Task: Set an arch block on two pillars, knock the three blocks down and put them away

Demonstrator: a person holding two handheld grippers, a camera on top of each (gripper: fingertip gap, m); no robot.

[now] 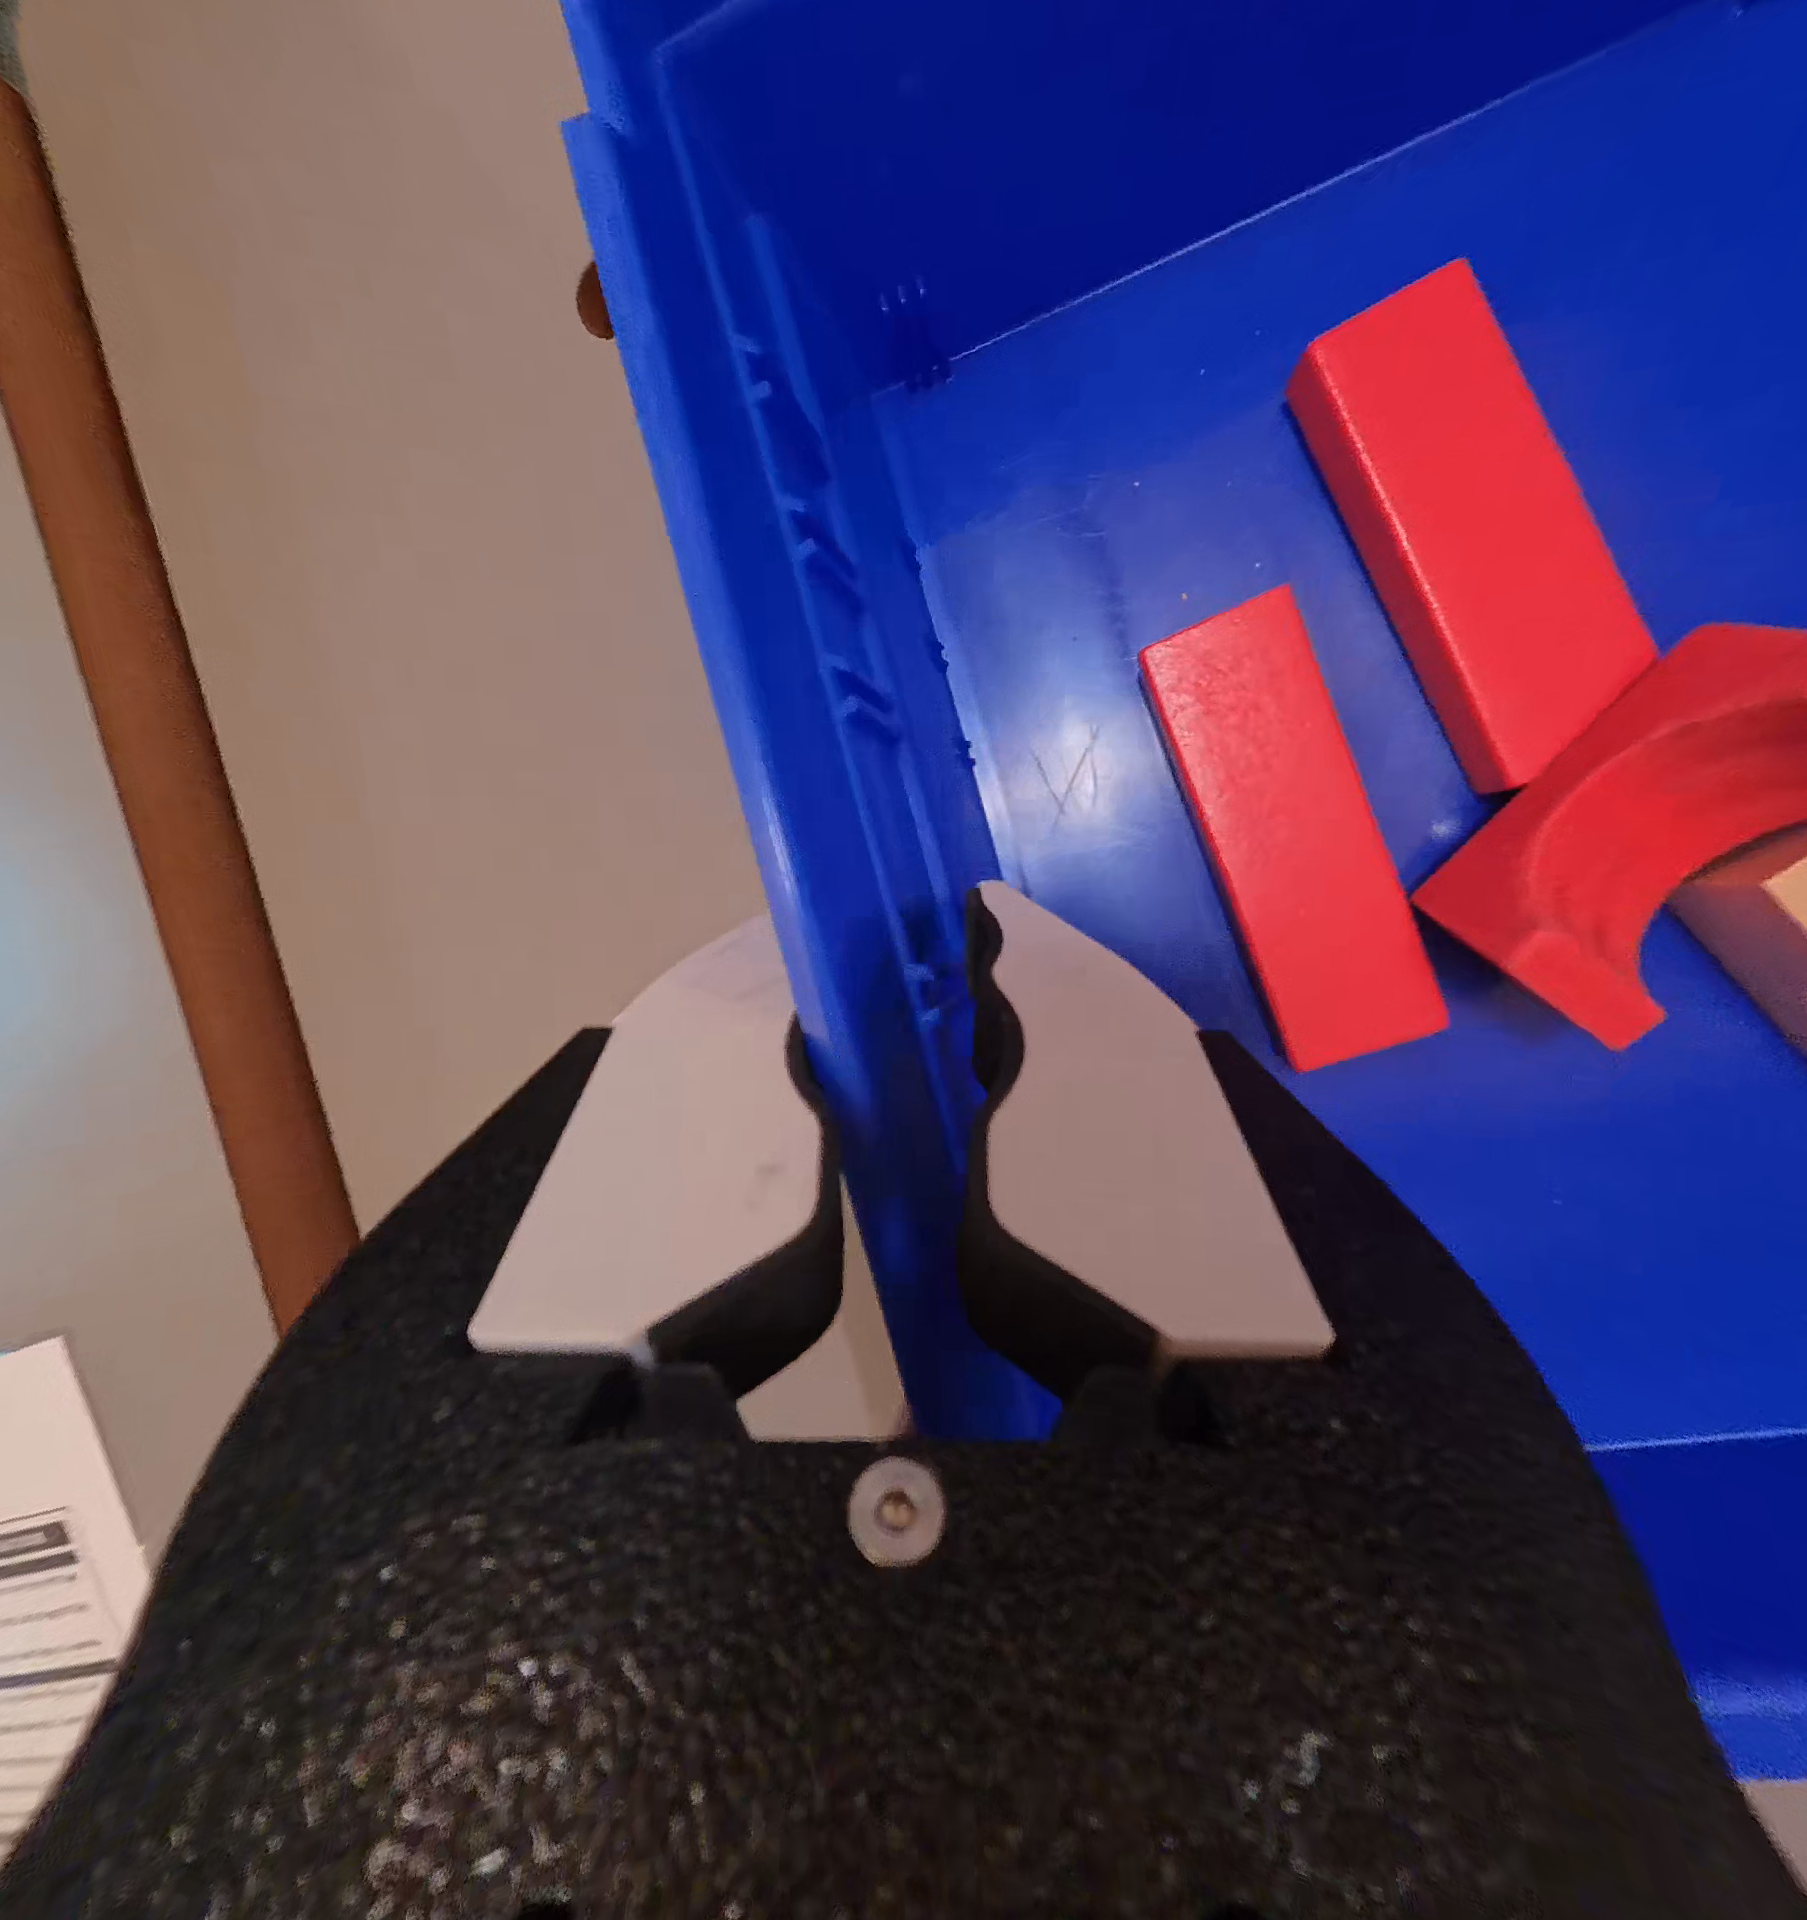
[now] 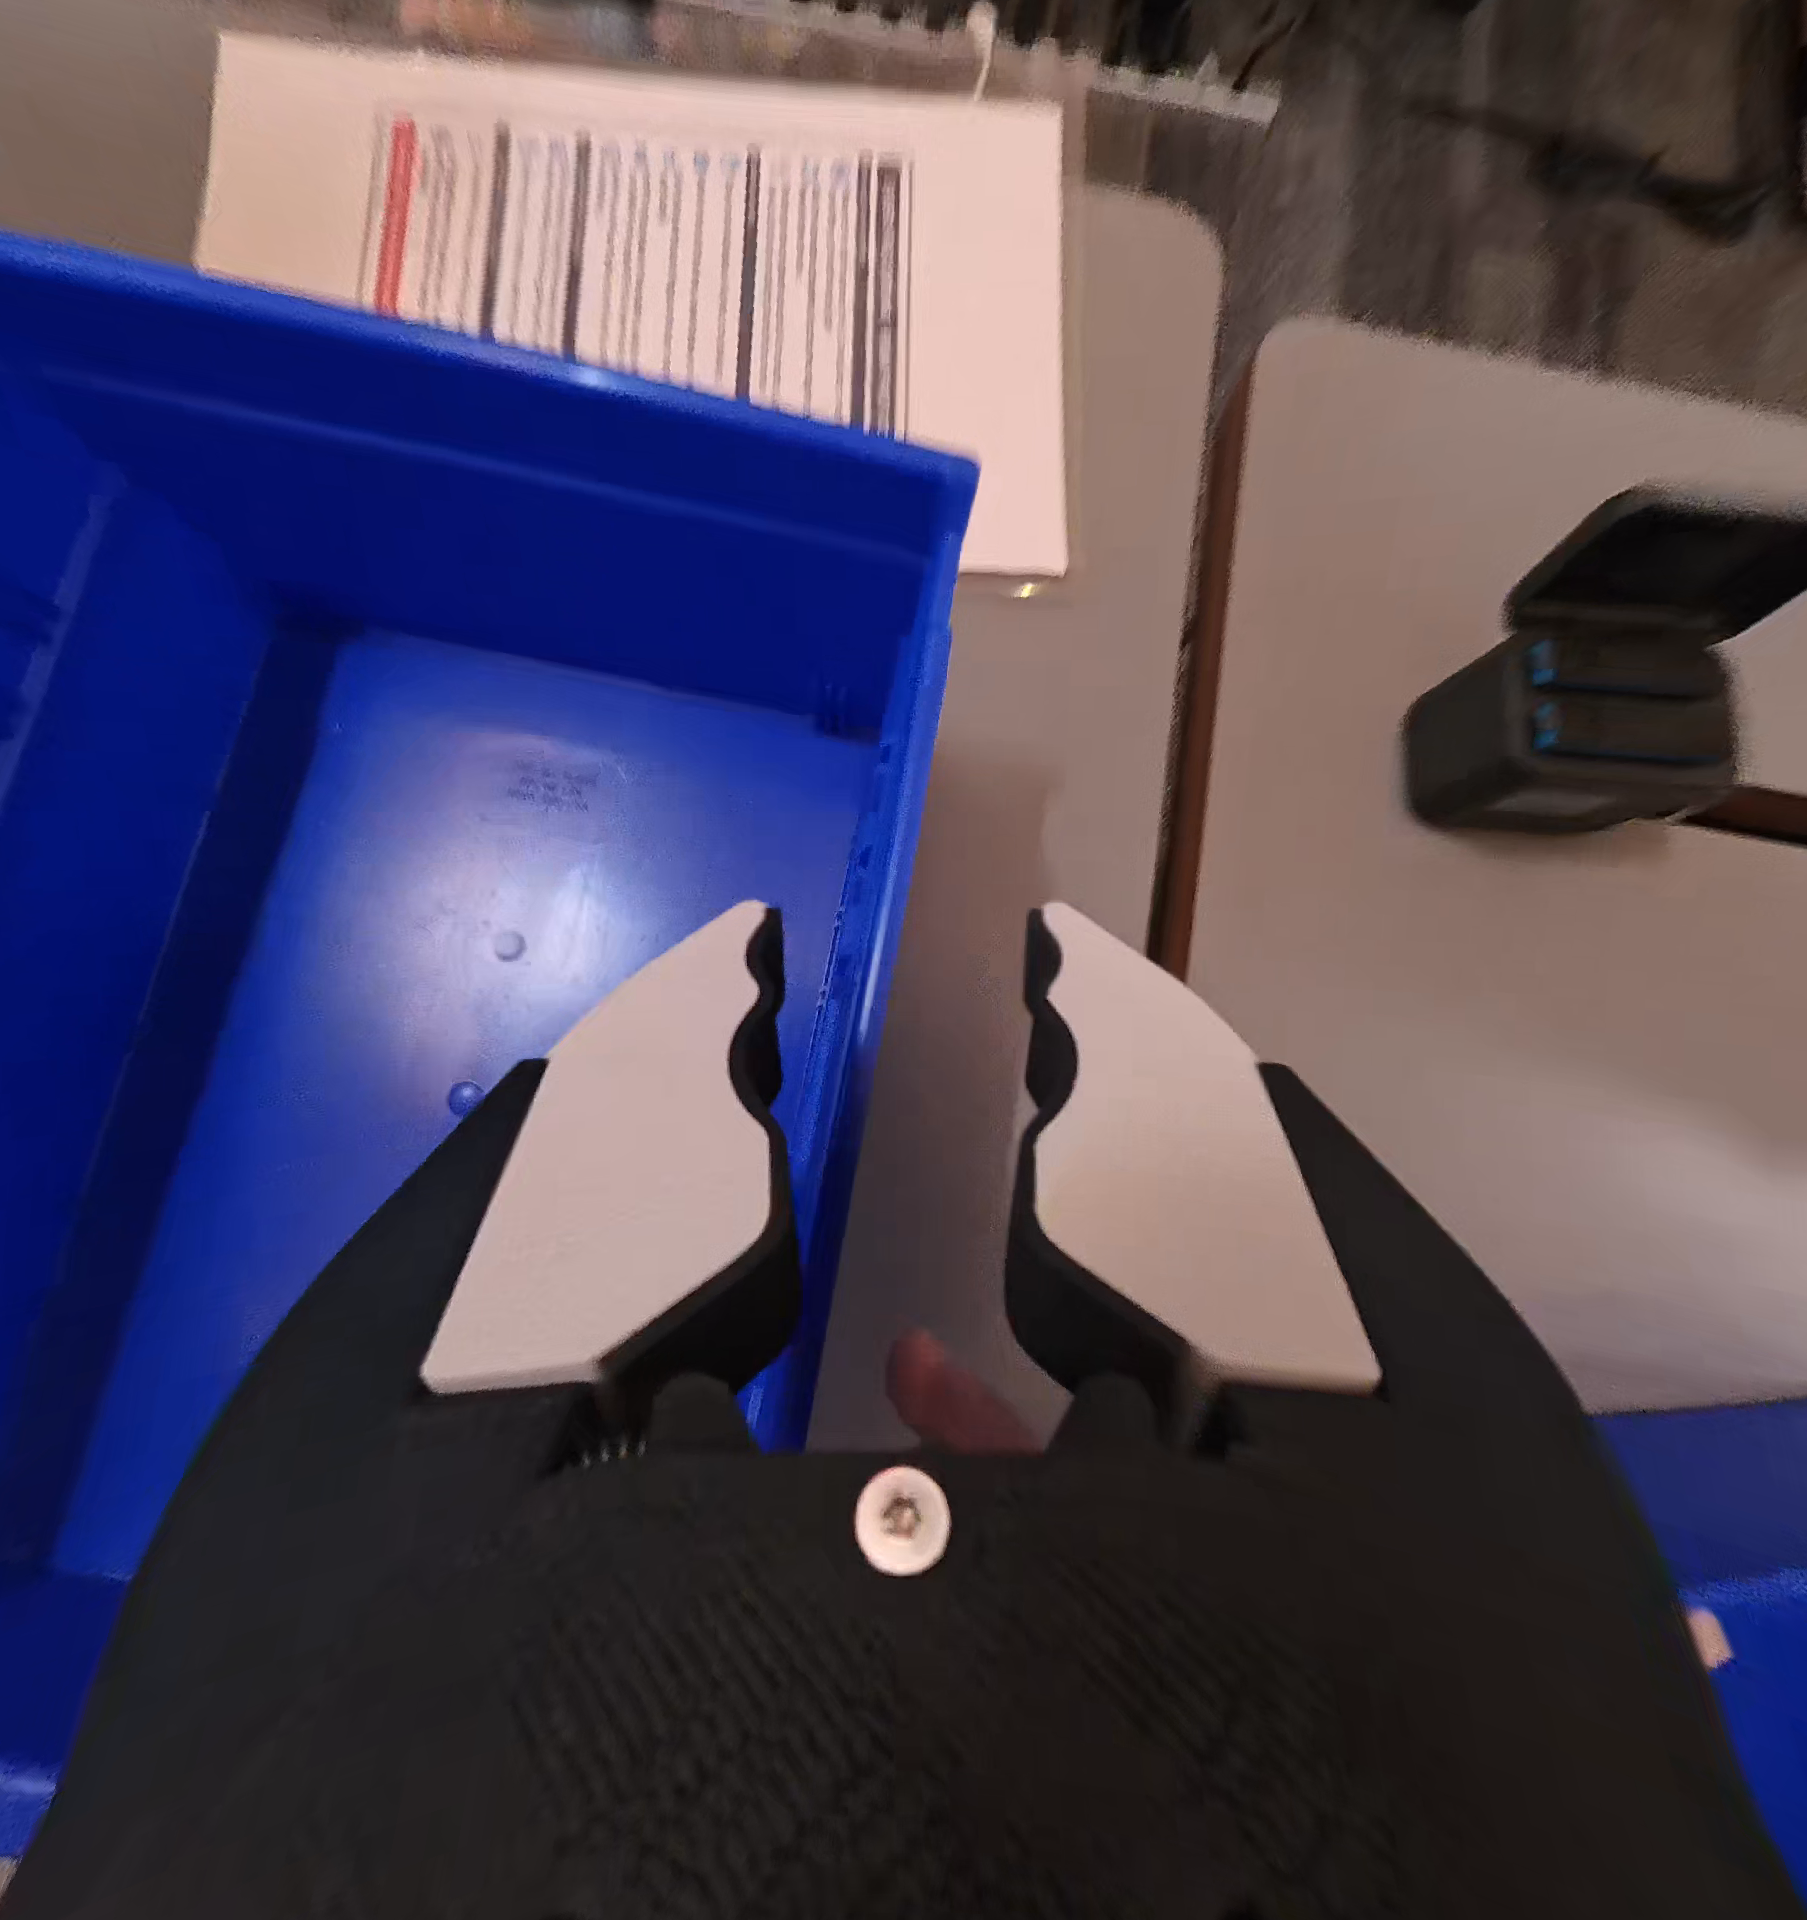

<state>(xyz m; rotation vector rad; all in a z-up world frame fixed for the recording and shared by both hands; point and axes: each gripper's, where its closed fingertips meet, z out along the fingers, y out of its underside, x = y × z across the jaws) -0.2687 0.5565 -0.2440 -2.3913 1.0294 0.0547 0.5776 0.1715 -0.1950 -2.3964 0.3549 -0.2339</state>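
Observation:
My left gripper [image 1: 878,935] is shut on the side wall of a blue plastic bin [image 1: 774,520], which looks tilted in the left wrist view. Inside lie a flat red block [image 1: 1283,821], a longer red block [image 1: 1470,520], a red arch block [image 1: 1647,831] and a plain wooden block [image 1: 1792,935]. My right gripper [image 2: 901,920] is open and straddles the right wall of a blue bin [image 2: 566,499]: one finger inside, the other outside. The part of that bin's floor in view is bare. I cannot tell whether it is the same bin.
A white printed sheet [image 2: 670,260] lies behind the bin and also shows in the left wrist view [image 1: 16,1558]. A black case with blue inserts [image 2: 1585,727] sits on the beige table [image 2: 1501,1039]. A brown wooden edge [image 1: 120,623] runs at left. Another blue surface [image 2: 1761,1507] shows at lower right. About 95 cm separates my left fingertips from my right. It is some 7 cm from my left tips to the flat red block [image 1: 1283,821].

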